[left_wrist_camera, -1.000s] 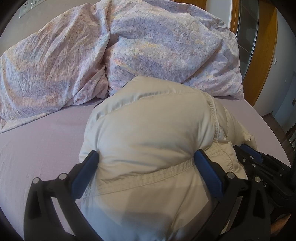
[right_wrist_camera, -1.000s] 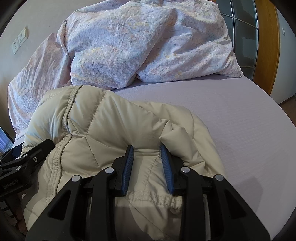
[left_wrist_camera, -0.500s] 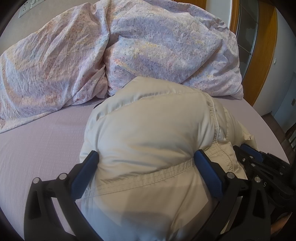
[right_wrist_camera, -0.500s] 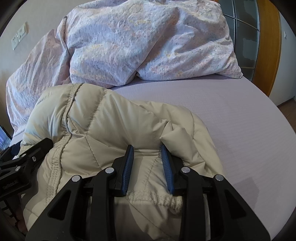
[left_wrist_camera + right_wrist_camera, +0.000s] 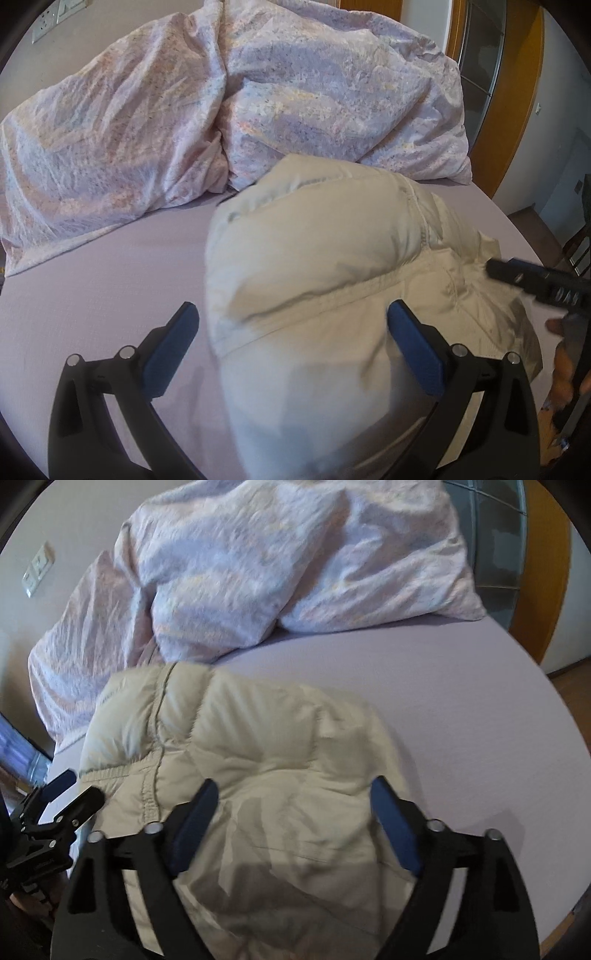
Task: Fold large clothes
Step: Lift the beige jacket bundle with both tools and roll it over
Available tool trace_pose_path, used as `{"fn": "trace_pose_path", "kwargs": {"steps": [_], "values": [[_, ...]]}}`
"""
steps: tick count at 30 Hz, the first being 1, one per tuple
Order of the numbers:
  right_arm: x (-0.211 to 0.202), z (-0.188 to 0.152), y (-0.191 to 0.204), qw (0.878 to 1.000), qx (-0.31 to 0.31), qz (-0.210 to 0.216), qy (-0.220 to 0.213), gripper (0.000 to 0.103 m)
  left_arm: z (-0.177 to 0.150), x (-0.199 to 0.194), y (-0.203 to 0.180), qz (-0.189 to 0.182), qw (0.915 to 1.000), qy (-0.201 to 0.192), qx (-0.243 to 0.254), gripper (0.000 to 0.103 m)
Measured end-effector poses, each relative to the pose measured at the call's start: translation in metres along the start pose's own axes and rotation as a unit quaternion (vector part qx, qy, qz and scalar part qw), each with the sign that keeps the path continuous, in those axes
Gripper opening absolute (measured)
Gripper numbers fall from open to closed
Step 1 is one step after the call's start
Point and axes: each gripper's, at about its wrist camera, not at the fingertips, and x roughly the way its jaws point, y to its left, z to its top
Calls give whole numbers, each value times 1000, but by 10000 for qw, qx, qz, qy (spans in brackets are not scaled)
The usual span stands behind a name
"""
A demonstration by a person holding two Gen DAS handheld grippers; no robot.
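A beige puffer jacket [image 5: 314, 251] lies folded into a bundle on the lilac bed sheet [image 5: 92, 288]. My left gripper [image 5: 295, 328] hovers open above its near end, with the left pad over bare sheet and the right pad over the fabric. In the right wrist view the jacket [image 5: 258, 738] lies under my right gripper [image 5: 295, 808], whose jaws are opening wide; the pads press on nothing. The right gripper's black finger [image 5: 517, 275] pokes in at the jacket's right side. The left gripper [image 5: 75, 788] shows at the jacket's left edge.
A crumpled floral duvet [image 5: 258, 92] is heaped across the back of the bed, just behind the jacket. Bare sheet [image 5: 461, 701] stretches right of the jacket up to the bed's curved edge. A wooden door frame [image 5: 517, 110] stands at the right, and a wall socket [image 5: 37, 570] at the left.
My right gripper let go of the jacket fold it pinched and spread wide. Both grippers rose off the jacket, and the pinched fold settled flat.
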Motion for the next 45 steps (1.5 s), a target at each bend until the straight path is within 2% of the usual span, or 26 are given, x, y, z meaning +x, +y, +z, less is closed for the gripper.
{"fn": "trace_pose_path", "kwargs": {"steps": [6, 9, 13, 23, 30, 34, 39, 45], "values": [[-11, 9, -49, 9955, 816, 403, 272, 95, -9, -14, 15, -7, 9999, 109, 97, 101], [-7, 11, -67, 9910, 1043, 617, 575, 97, -13, -15, 27, -111, 9996, 254, -35, 101], [8, 8, -81, 9791, 1312, 1046, 1148, 98, -17, -15, 37, -249, 9986, 399, -248, 101], [42, 4, -86, 9514, 1659, 1689, 1972, 102, -18, -10, 48, -751, 9937, 640, -535, 101], [63, -7, -93, 9191, 2083, 2273, 2453, 102, -21, -2, 54, -1064, 9879, 771, -829, 101], [76, -14, -82, 9018, 2145, 2566, 2736, 102, -22, 4, 54, -1278, 9831, 865, -983, 101], [81, -13, -67, 9007, 1948, 2622, 2865, 102, -22, 15, 52, -1543, 9755, 988, -1220, 101], [81, -19, -56, 8942, 1793, 2964, 2835, 102, -22, 26, 53, -1735, 9686, 1055, -1437, 101]]}}
